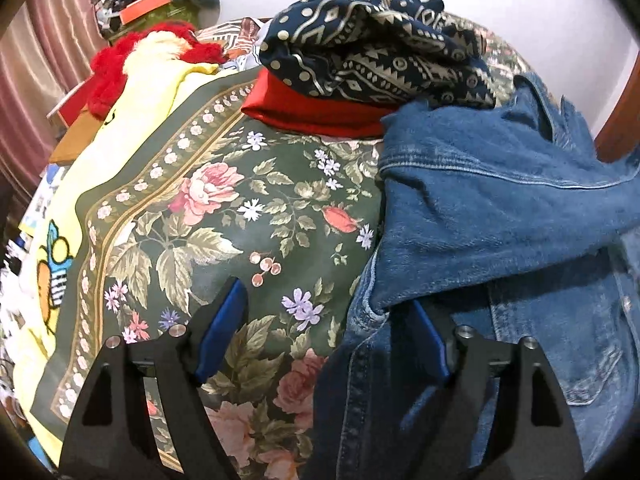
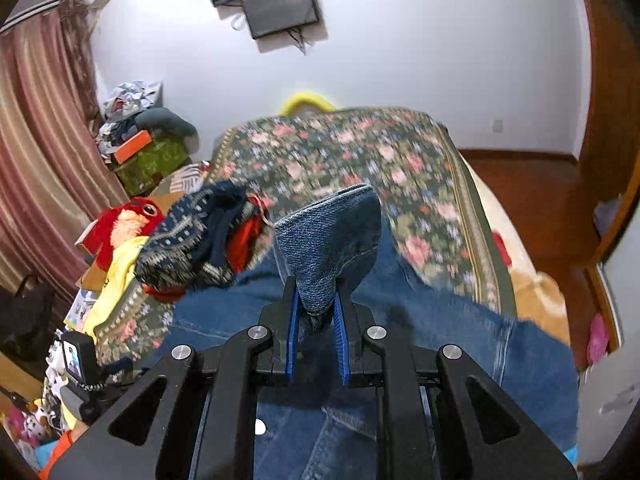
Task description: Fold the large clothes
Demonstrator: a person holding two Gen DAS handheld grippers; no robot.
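Denim jacket on bed, rumpled; fold barely begun. My right gripper: jaws pinched on a jacket flap, lifted. My left gripper: jaws wide, at jacket edge, holding nothing. Most folds left, I reckon.

Blue denim jacket rumpled on floral bedspread.

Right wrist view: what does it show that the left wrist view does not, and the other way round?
Only the right wrist view shows the right gripper shut on a piece of the denim jacket, and a dark screen on the wall.

Only the left wrist view shows the left gripper, open, one finger by the jacket's edge.

Both show the floral bedspread, the patterned navy cloth on a red cloth, and the red plush toy.
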